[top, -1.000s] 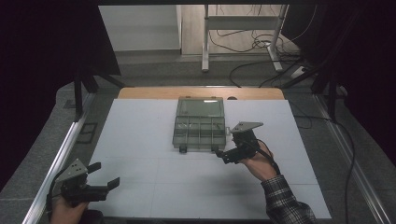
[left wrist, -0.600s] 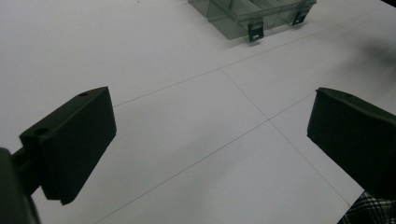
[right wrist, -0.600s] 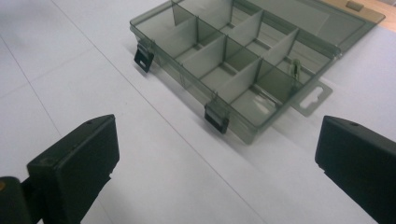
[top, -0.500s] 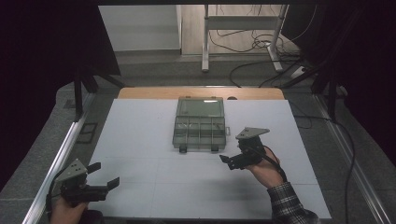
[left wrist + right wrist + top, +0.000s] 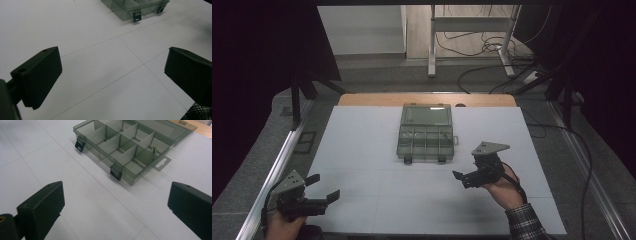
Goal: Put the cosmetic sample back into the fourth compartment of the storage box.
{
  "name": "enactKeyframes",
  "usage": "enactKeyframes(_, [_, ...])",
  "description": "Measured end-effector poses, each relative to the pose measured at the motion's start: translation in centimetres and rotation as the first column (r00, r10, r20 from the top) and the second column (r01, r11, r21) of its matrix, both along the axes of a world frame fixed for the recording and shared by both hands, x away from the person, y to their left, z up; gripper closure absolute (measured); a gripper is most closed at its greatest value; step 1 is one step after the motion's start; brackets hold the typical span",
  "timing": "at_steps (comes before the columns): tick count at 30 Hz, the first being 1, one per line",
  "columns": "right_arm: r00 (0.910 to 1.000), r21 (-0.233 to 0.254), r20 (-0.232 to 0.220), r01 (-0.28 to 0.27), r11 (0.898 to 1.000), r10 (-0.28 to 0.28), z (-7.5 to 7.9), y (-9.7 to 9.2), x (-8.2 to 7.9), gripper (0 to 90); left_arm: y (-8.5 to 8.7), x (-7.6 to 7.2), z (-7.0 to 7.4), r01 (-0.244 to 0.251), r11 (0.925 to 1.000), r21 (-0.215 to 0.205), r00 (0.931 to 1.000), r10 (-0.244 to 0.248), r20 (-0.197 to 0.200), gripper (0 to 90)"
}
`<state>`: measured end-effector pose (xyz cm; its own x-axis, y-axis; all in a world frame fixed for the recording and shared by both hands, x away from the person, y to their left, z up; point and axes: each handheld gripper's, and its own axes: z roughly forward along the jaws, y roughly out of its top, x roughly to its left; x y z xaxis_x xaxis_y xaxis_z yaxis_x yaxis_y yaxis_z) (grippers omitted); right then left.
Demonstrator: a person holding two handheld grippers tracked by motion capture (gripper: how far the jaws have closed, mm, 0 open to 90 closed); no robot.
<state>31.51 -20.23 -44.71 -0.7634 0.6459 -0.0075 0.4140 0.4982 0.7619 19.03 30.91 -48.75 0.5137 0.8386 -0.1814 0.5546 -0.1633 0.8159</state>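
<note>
At mid-table sits the smoky clear plastic compartment box (image 5: 426,134), lid open. Both the right gripper (image 5: 468,178) and left gripper (image 5: 323,195) gape wide, empty. Risk: a jaw snagging a black latch (image 5: 115,173) (seemingly unfastened) could skid the light box.

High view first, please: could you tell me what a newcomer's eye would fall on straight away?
The smoky clear organizer box in the middle of the white table, lid open toward the far edge and its divided compartments apparently empty. Next, the right gripper, near the box's right front corner, fingers wide open, and the left gripper, open at the near left corner.
</note>
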Motion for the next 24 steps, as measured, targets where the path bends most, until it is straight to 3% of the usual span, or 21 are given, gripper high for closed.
enactKeyframes(9, [0.9994, 0.036, -0.009, 0.035, 0.999, -0.035, -0.4, -1.1, -1.0, 0.2, 0.0, 0.0, 0.0, -0.002, 1.0, 0.0, 1.0, 0.002, -0.001, 1.6])
enactKeyframes(24, [0.9987, 0.035, -0.007, 0.051, 0.998, -0.051, -0.5, -2.3, -2.7, 0.1, 0.0, 0.0, 0.0, -0.003, 1.0, -0.001, 1.0, 0.003, -0.004, 1.6])
